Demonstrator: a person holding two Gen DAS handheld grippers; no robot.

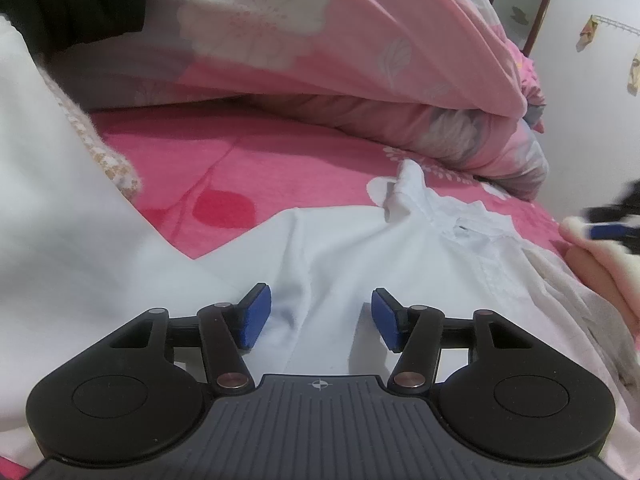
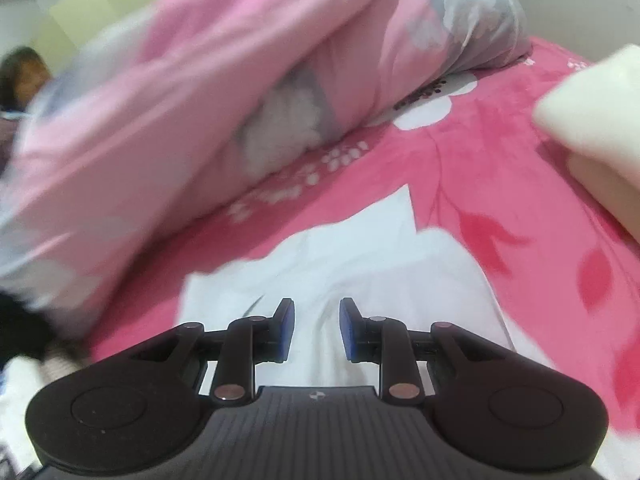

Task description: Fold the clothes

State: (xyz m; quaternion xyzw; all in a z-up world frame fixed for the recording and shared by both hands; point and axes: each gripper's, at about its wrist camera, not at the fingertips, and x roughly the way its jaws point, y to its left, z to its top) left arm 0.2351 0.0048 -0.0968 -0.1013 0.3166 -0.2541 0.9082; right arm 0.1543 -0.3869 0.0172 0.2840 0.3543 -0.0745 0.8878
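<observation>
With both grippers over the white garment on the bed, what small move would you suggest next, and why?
Probably lower the right gripper and pinch the white garment near its edge. Its jaws stand apart with nothing clamped, and the cloth lies rumpled on the pink sheet, not yet folded flat.

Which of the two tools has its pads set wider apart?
The left tool: its blue pads stand well apart over the white garment, nothing gripped. The right tool shows a clearly narrower gap, also open above the white cloth.
</observation>
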